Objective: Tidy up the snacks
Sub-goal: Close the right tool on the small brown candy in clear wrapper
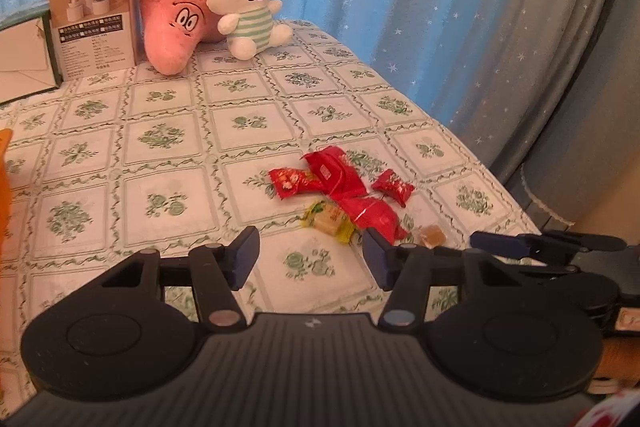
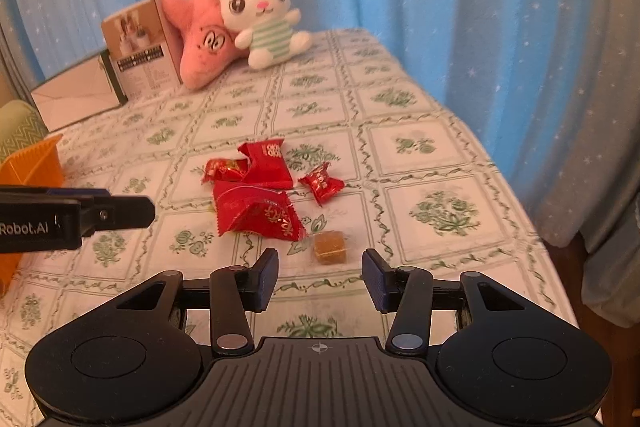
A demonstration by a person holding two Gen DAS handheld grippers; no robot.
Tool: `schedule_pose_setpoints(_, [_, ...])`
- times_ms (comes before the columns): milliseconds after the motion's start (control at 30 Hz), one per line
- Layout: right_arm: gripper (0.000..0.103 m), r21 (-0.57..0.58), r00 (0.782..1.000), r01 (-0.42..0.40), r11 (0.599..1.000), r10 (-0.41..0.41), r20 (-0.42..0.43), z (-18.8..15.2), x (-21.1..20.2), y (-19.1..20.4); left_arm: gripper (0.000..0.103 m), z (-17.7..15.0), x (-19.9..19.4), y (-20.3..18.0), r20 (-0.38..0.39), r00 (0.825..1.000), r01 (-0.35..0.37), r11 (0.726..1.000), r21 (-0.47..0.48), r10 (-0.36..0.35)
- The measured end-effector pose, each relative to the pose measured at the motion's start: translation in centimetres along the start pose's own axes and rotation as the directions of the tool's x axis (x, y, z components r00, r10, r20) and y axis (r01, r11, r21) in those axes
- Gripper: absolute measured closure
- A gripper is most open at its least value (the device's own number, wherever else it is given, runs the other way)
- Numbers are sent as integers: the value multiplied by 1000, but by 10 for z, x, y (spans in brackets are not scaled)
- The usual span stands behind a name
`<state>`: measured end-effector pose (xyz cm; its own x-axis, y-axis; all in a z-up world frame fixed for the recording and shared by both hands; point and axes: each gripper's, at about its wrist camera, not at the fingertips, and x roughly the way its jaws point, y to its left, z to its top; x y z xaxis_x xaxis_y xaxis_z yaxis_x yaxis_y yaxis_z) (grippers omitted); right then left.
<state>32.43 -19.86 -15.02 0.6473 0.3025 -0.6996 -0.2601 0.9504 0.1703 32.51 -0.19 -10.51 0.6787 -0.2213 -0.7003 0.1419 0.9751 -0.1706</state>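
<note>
A loose heap of red snack packets (image 2: pixel 256 195), a yellow candy (image 1: pixel 330 221) and a clear-wrapped brown cube candy (image 2: pixel 329 247) lies mid-tablecloth (image 2: pixel 440 155). The right gripper (image 2: pixel 320 279) hangs just short of the cube, jaws apart and empty; the left gripper (image 1: pixel 310 261), likewise apart and empty, faces the yellow candy. This looks like the approach step. Next, each must close on one piece and carry it, probably to the orange basket (image 2: pixel 32 163).

Open left tool (image 1: pixel 311 259) near red snacks (image 1: pixel 344 187)

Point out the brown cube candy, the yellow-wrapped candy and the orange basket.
brown cube candy (image 2: pixel 329 247), right wrist view, front face.
yellow-wrapped candy (image 1: pixel 329 220), left wrist view, wrapper middle.
orange basket (image 2: pixel 34 163), right wrist view, side wall.
</note>
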Motion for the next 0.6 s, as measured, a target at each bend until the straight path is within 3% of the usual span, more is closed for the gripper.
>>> schedule_pose_setpoints(267, [57,-59,1000,11,998,-11,-12,9,28,1,50,21,34,-5,18,998,66,998,9,-67])
schedule_pose_setpoints(400, [80,-47,1000,-2,999,1,-27,9,28,-2,54,22,49,-16,-4,993,119,992,45,-119])
schedule_pose_setpoints(500, [85,-8,999,-1,1000,1,-34,6,21,-8,66,17,59,-27,-32,990,138,987,88,-136])
schedule_pose_setpoints(600, [88,45,1000,5,999,-4,-28,3,12,-17,67,12,60,-34,-25,989,149,982,115,-147])
